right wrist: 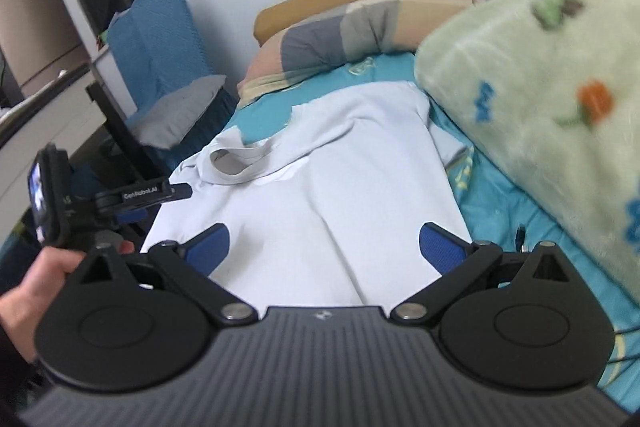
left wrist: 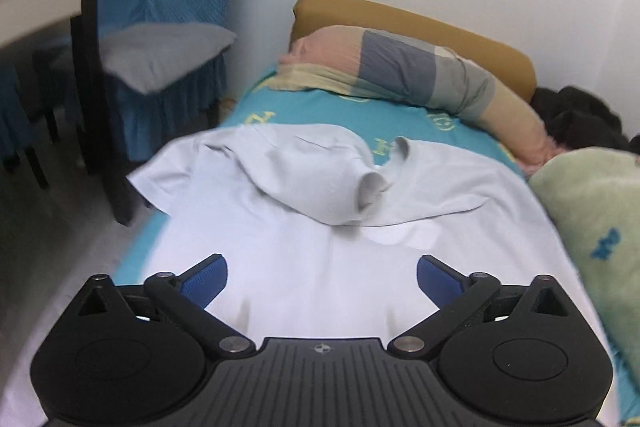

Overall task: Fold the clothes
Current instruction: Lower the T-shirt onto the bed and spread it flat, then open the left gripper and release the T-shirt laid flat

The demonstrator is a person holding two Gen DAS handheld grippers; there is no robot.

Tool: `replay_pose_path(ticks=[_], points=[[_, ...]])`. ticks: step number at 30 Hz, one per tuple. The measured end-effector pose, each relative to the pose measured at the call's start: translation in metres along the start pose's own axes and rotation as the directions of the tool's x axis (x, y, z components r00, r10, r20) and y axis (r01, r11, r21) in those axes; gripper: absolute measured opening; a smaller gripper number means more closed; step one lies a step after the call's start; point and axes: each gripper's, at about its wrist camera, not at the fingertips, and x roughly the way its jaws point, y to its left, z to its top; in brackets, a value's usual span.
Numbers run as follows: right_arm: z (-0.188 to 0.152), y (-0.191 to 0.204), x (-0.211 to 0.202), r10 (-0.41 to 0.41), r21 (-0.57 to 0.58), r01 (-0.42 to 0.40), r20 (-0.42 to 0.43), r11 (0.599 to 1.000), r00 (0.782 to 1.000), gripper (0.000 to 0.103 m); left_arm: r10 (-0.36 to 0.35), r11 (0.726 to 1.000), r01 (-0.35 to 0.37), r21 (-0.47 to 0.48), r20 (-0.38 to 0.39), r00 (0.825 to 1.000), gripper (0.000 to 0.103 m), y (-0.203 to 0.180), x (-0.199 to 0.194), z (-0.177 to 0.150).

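**Operator:** Grippers first, nearest the lenses. I have the left gripper [left wrist: 322, 277] spread wide with nothing between its blue pads [left wrist: 206, 279], and the right gripper [right wrist: 325, 247] is just as wide and empty.

**Observer:** Why hold them splayed like that?

**Operator:** My guess is I'm between grasps, hovering over the hem end so either tool can come down on an edge. Neither pad seems to touch cloth, though I can't be sure of the gap.

**Observer:** Where is the garment?

**Operator:** The pale T-shirt [left wrist: 304, 235] lies lengthwise on the teal bedsheet [left wrist: 320, 111], its body running away from both sets of fingers. In the right wrist view the same shirt [right wrist: 320, 211] fills the space between the pads and beyond.

**Observer:** Is it flat?

**Operator:** Near me, mostly. Farther off, the shoulder part is flopped over itself, collar [right wrist: 240, 163] bunched; it looks partly folded at best.

**Observer:** And past it?

**Operator:** A striped pillow [left wrist: 404, 71] against the tan headboard [left wrist: 424, 27], and a green blanket [right wrist: 540, 99] crowding the right side, which could snag a sleeve.
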Motion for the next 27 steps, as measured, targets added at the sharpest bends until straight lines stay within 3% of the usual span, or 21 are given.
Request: replay_pose_path(ticks=[4,7,8,9,10,12,15,18,20,23,24,26,27], points=[[-0.003,-0.006,0.012,-0.007,0.003,0.007,0.028,1.0,1.0,0.103,-0.031,0.998,0.03,-0.059,-0.019,0.999,0.091,-0.012,0.039,-0.001],[-0.005,-0.013,0.026,-0.02,-0.001,0.02,0.025,1.0,0.999,0.103,0.038,0.999,-0.038,0.002,-0.055,0.998,0.07,-0.027,0.09,0.001],[-0.005,-0.016,0.03,-0.024,0.003,0.024,0.021,1.0,0.999,0.103,0.087,0.995,-0.084,0.051,-0.053,0.995,0.057,-0.032,0.107,0.004],[-0.006,-0.021,0.036,-0.03,0.016,0.03,0.014,0.999,0.999,0.103,0.132,0.987,-0.129,0.095,-0.02,0.991,0.049,-0.036,0.12,0.009],[-0.007,-0.025,0.041,-0.036,0.031,0.036,0.006,0.999,0.999,0.103,0.169,0.977,-0.169,0.13,0.013,0.986,0.047,-0.039,0.133,0.015],[-0.006,-0.031,0.056,-0.055,0.04,0.054,0.008,0.998,0.998,0.103,0.18,0.975,-0.184,0.121,0.04,0.983,0.031,-0.038,0.158,0.038],[-0.004,-0.037,0.081,-0.093,0.028,0.092,0.03,0.995,0.995,0.103,0.2,0.968,-0.21,0.135,0.087,0.976,0.025,-0.042,0.195,0.074],[-0.001,-0.041,0.107,-0.131,0.006,0.131,0.062,0.991,0.989,0.103,0.257,0.948,-0.277,0.159,0.132,0.957,0.025,-0.048,0.23,0.105],[-0.002,-0.043,0.122,-0.14,-0.006,0.14,0.066,0.99,0.988,0.103,0.278,0.945,-0.294,0.147,0.117,0.953,0.029,-0.049,0.245,0.117],[-0.006,-0.039,0.138,-0.125,-0.032,0.126,0.042,0.991,0.991,0.103,0.247,0.961,-0.256,0.108,0.086,0.965,0.049,-0.048,0.243,0.124],[-0.007,-0.036,0.142,-0.124,-0.046,0.126,0.041,0.991,0.991,0.103,0.234,0.967,-0.24,0.089,0.071,0.97,0.062,-0.048,0.239,0.125],[-0.009,-0.03,0.146,-0.135,-0.081,0.139,0.054,0.987,0.989,0.103,0.164,0.984,-0.167,0.062,0.049,0.985,0.08,-0.048,0.214,0.12],[-0.009,-0.027,0.146,-0.138,-0.092,0.143,0.06,0.985,0.989,0.103,0.141,0.986,-0.145,0.081,0.06,0.988,0.083,-0.051,0.193,0.113]])
